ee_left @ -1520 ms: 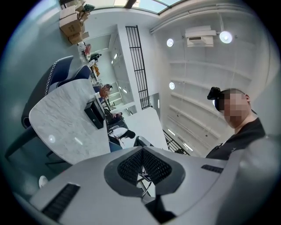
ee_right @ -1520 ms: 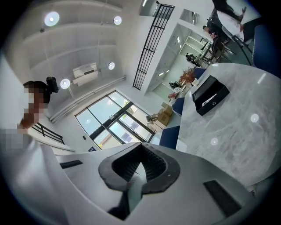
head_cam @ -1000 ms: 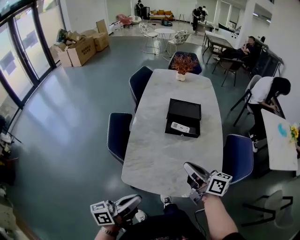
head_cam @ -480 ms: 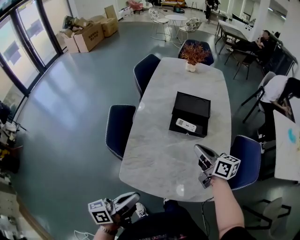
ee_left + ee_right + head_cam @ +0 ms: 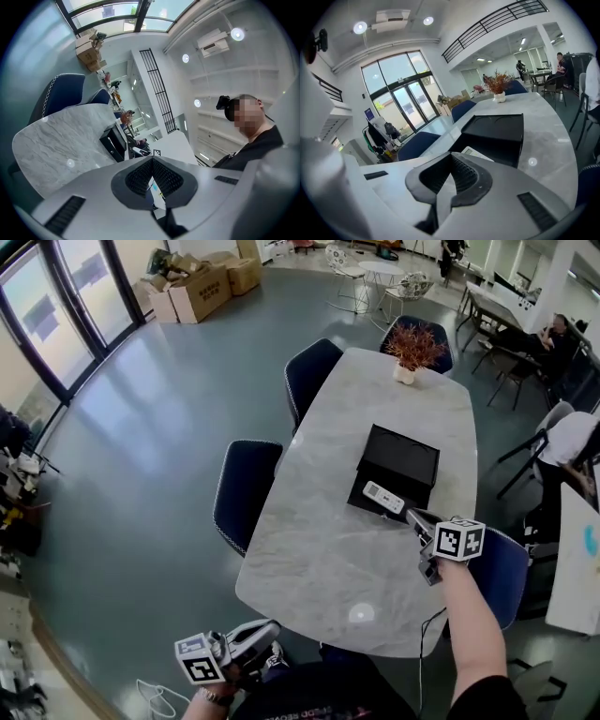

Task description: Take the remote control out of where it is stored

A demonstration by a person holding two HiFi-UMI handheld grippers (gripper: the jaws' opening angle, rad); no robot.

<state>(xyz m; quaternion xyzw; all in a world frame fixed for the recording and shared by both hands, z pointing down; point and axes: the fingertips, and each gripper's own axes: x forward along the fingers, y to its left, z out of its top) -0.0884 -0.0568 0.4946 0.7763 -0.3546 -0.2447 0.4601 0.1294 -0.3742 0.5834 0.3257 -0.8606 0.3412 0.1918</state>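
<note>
Glossy grey floor (image 5: 141, 456); long white marble-top table (image 5: 319, 549) flanked by navy upholstered chairs (image 5: 244, 493); tall dark-framed windows (image 5: 56, 315) at left, daylit; brown cardboard boxes (image 5: 202, 287) near them.

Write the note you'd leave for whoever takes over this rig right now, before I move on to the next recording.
Right gripper: shut, empty, above the table, close to the remote but not touching it.
Left gripper: shut, empty, held low by the body, off the table's near edge.
Remote: lies at the open front of the black box, mid-table.
Done: the approach only; nothing gripped or lifted.
Left: open the right jaws, grip the remote, lift it out of the box.
</note>
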